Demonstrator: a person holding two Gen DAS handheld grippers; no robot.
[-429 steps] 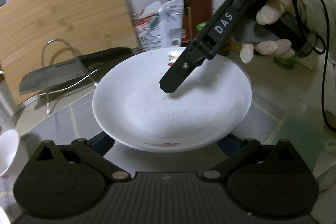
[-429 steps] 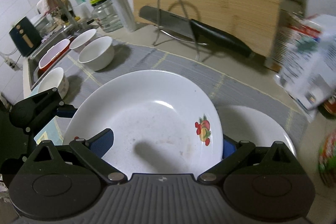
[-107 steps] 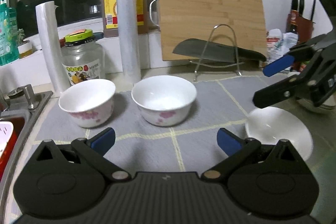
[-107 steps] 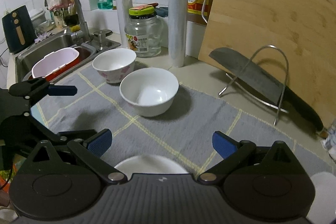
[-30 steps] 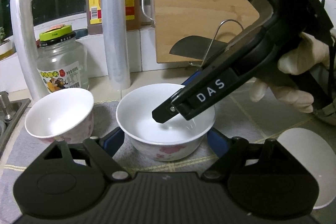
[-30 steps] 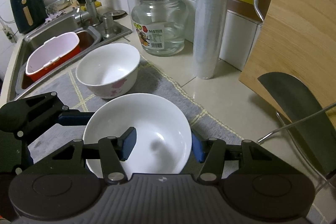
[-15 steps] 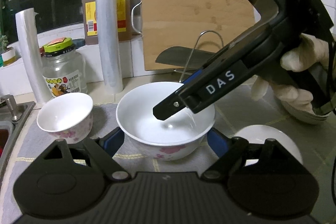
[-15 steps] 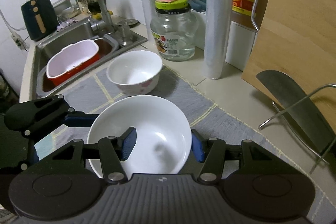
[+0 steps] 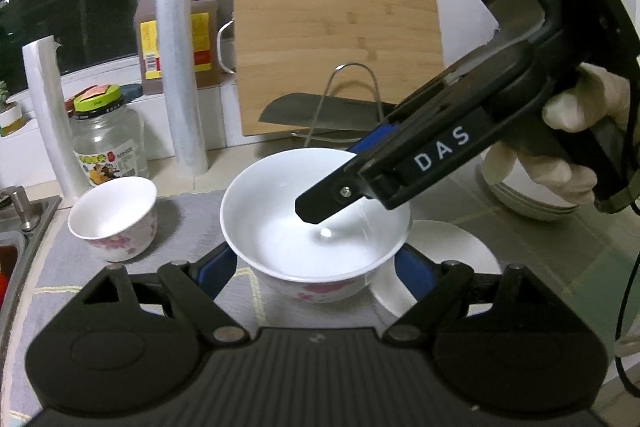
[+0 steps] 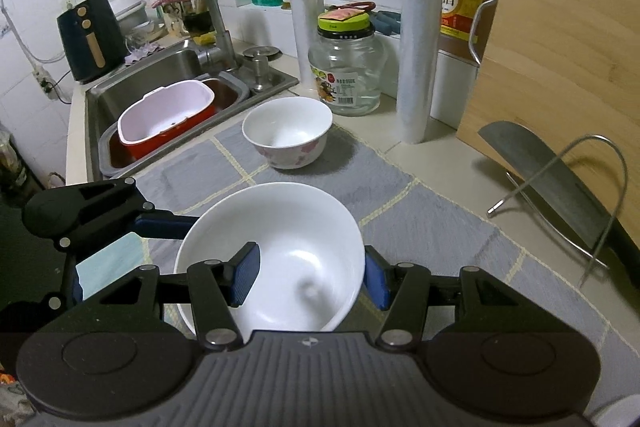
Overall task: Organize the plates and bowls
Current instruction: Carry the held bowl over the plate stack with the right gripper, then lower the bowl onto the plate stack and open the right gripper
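Note:
A white bowl with pink flowers (image 9: pixel 316 223) is lifted above the grey mat. My left gripper (image 9: pixel 316 269) grips it from both sides below the rim. My right gripper (image 10: pixel 310 277) is shut on its far rim, one blue pad inside and one outside; it also shows in the left wrist view (image 9: pixel 332 195). The same bowl fills the right wrist view (image 10: pixel 276 255). A smaller flowered bowl (image 9: pixel 114 217) stands on the mat to the left (image 10: pixel 287 131). A small white plate (image 9: pixel 440 259) lies under the held bowl's right side. Stacked white plates (image 9: pixel 528 201) sit at the right.
A cutting board (image 9: pixel 336 51), a cleaver on a wire rack (image 9: pixel 324 115), a glass jar (image 9: pixel 106 139), paper rolls (image 9: pixel 178 71) and an oil jug (image 9: pixel 176 35) line the back. The sink (image 10: pixel 160 99) with a pink tub (image 10: pixel 168 113) is at the left.
The bowl held by both grippers has risen and moved right, away from the smaller bowl. It now hangs partly over the small white plate.

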